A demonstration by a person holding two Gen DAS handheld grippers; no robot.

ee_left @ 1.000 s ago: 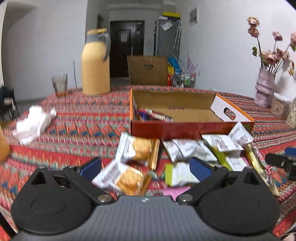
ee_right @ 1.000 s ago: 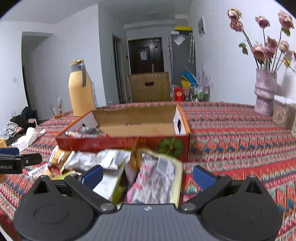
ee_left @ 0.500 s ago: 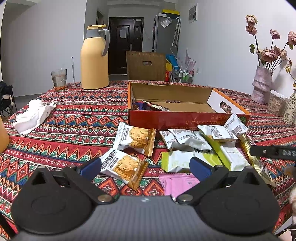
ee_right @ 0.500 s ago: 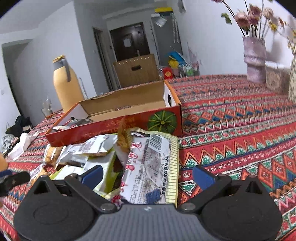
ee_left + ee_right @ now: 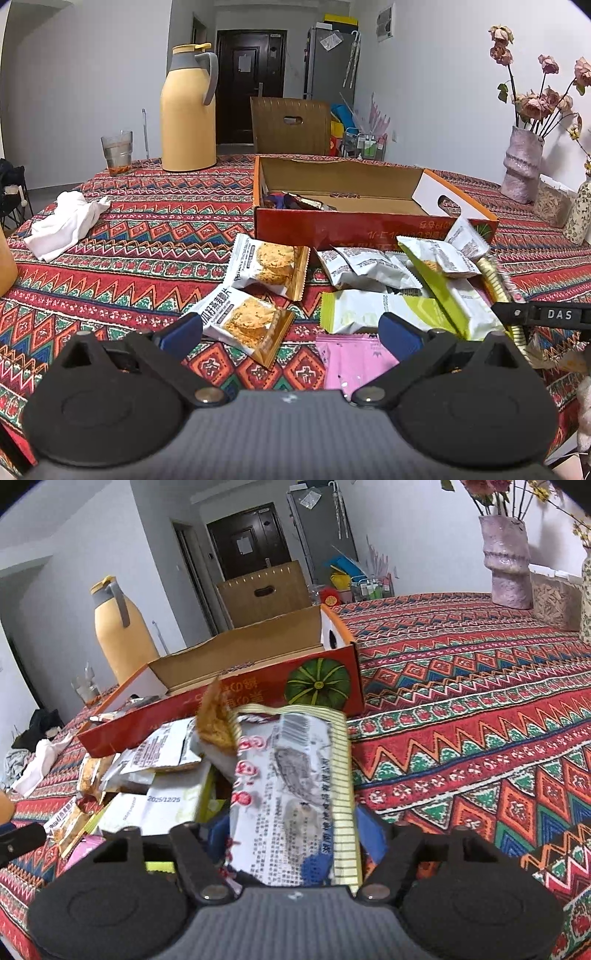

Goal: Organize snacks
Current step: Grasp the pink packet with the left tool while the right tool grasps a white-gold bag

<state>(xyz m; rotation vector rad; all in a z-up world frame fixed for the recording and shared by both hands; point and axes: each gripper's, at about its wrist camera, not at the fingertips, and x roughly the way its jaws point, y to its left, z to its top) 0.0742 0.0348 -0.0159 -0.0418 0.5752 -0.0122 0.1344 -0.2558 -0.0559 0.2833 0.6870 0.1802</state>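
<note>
right tool (image 5: 291, 834) clenched on gold-edged snack packet (image 5: 295, 794), centre frame, lifted clear of pile, likely bound for red box (image 5: 236, 686) behind. left tool (image 5: 291, 332) released, low over cookie packet (image 5: 247, 317).

"DAS" marks the right tool (image 5: 546, 315); "2025/12/25" a white packet (image 5: 164, 799).

Even indoor light, soft shadows, fisheye-bent dark corners, right view slightly blurred
</note>
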